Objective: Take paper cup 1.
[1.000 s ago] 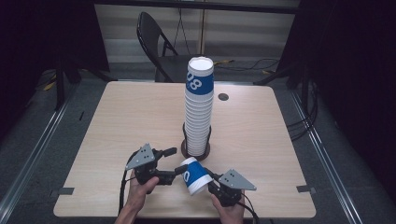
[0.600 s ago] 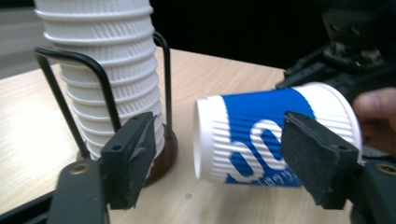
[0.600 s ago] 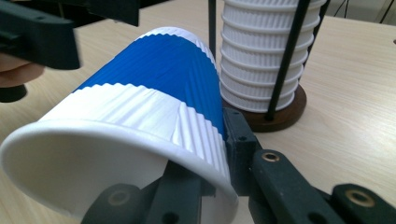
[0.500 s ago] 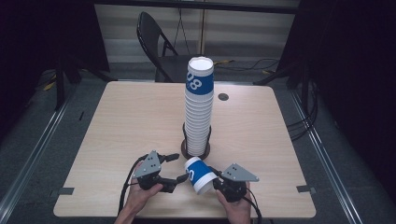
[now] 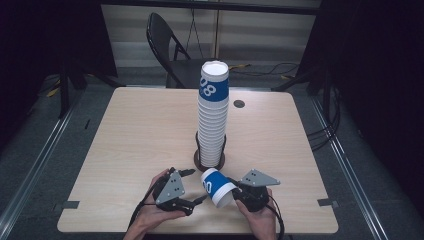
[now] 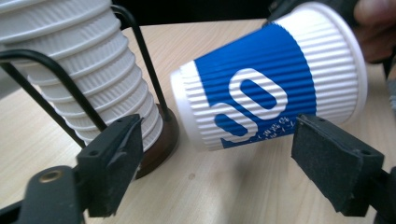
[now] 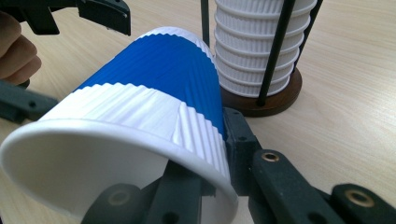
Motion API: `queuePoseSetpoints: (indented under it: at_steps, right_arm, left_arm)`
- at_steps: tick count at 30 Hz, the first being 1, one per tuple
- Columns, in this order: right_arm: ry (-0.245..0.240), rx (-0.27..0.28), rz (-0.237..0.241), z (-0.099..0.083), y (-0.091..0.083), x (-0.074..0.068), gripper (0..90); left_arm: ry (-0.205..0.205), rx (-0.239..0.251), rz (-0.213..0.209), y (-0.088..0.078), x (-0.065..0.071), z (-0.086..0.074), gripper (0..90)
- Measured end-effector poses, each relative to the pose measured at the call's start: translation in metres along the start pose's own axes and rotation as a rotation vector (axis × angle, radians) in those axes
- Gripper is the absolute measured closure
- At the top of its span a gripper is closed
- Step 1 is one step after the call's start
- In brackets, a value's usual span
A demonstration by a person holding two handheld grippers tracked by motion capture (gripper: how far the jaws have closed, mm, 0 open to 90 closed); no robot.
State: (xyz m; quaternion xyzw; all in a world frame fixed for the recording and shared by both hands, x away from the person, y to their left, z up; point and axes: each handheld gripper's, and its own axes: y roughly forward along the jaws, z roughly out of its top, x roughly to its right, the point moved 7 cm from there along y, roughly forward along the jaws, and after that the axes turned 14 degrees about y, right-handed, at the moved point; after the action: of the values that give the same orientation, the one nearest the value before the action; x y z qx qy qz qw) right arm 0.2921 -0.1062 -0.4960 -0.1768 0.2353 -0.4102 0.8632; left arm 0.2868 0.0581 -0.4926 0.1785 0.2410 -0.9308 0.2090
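A pale wooden table (image 5: pixel 125 150) is carrying a tall stack of ribbed paper cups (image 5: pixel 213 117) in a black wire holder on a dark round base (image 7: pixel 275 100), standing just beyond both sets of jaws. A single blue-and-white paper cup (image 5: pixel 218 186) is lying tilted between the two grippers (rim toward the right one). The right gripper (image 5: pixel 243 196) is pinching the cup's rim wall, one jaw inside, one outside. The left gripper (image 5: pixel 192 189) has just been opening; its pads are standing apart on either side of the cup's base, not touching it
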Motion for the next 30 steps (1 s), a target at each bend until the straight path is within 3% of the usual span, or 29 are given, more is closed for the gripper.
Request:
queuePoseSetpoints:
  at_steps: [5,13,21,24,30]
  right_arm:
    - [0.000,-0.016,0.004,0.000,0.000,0.000,84.9]
    - [-0.013,-0.044,0.015,0.003,0.000,-0.003,84.9]
    - [-0.021,-0.101,0.033,0.005,0.004,-0.005,85.0]
    - [-0.026,-0.124,0.037,0.006,0.004,-0.005,85.0]
    - [-0.036,-0.157,0.052,0.009,0.005,-0.007,85.0]
  left_arm:
    - [0.026,-0.011,-0.003,0.004,0.006,0.000,15.4]
    - [0.112,-0.032,-0.003,0.007,0.012,0.000,16.9]
    - [0.227,-0.078,0.038,0.009,0.017,0.002,15.5]
    - [0.260,-0.085,0.030,0.009,0.018,0.004,14.4]
    - [0.284,-0.098,0.028,0.010,0.019,0.004,12.5]
